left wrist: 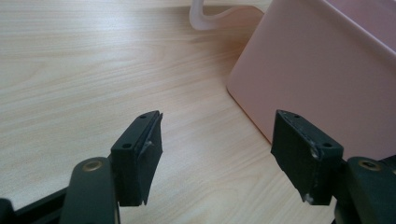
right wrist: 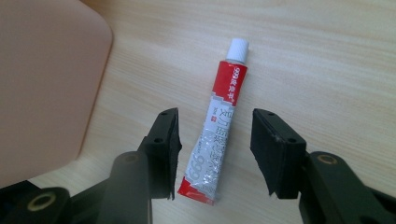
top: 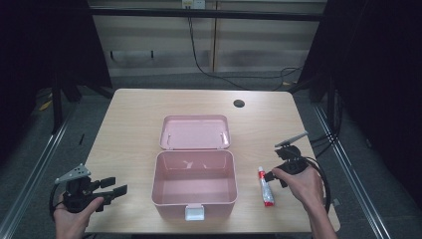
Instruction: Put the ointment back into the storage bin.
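Red-white tube (right wrist: 219, 126) flat on table – between right tongs (right wrist: 212, 154) (untouched).

Left gripper (left wrist: 217, 158) low over the counter (left wrist: 70, 70), pale wood grain. Jaws set wide apart, nothing between them but bare wood. Scuffed pale marks on both inner pads. Pink plastic box (left wrist: 327, 70) at right; its rounded corner stands beyond the right jaw, apart from it. At the far edge, a pale pink curved lip (left wrist: 205, 21), part of the box's opened lid, lies flat on the counter.
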Available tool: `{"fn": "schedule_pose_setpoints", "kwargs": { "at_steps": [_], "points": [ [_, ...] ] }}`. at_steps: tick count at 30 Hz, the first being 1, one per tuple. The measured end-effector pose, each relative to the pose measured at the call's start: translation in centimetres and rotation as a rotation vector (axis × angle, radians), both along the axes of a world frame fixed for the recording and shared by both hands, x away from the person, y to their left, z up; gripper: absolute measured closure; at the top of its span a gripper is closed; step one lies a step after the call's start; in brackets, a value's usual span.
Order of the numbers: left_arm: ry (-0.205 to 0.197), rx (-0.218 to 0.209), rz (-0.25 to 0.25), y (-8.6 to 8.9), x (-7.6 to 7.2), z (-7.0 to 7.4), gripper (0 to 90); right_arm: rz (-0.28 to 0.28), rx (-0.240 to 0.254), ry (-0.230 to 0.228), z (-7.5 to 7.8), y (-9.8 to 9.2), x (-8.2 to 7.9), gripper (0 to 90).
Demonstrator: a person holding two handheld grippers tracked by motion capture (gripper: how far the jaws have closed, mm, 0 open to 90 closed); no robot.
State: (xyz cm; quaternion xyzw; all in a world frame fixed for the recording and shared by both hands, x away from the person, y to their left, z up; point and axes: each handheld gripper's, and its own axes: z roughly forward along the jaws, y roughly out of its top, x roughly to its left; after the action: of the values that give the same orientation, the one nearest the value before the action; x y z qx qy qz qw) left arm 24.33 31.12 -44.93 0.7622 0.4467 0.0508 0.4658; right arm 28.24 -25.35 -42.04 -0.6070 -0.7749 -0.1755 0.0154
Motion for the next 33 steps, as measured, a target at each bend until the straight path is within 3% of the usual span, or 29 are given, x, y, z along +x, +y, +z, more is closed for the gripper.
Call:
{"fn": "schedule_pose_setpoints", "kwargs": {
  "at_steps": [7, 13, 21, 23, 33],
  "points": [
    [0.003, -0.017, -0.013, -0.1, 0.0, 0.0, 32.8, -0.005, -0.083, 0.097, -1.1, 1.2, 1.0, 56.8],
    [0.002, -0.001, -0.014, -0.1, 0.0, 0.0, 32.2, 0.005, -0.112, 0.144, -1.9, 2.0, 1.6, 58.2],
    [0.012, 0.009, 0.004, 0.1, 0.0, 0.0, 27.7, -0.019, -0.14, 0.15, -2.5, 2.6, 2.0, 61.7],
    [0.012, 0.013, 0.005, 0.1, 0.0, 0.0, 27.7, 0.001, -0.187, 0.161, -3.0, 3.0, 2.1, 61.7],
    [0.012, 0.012, 0.009, 0.2, 0.0, 0.0, 27.8, 0.003, -0.243, 0.183, -4.0, 4.0, 2.6, 63.0]
  ]
}}
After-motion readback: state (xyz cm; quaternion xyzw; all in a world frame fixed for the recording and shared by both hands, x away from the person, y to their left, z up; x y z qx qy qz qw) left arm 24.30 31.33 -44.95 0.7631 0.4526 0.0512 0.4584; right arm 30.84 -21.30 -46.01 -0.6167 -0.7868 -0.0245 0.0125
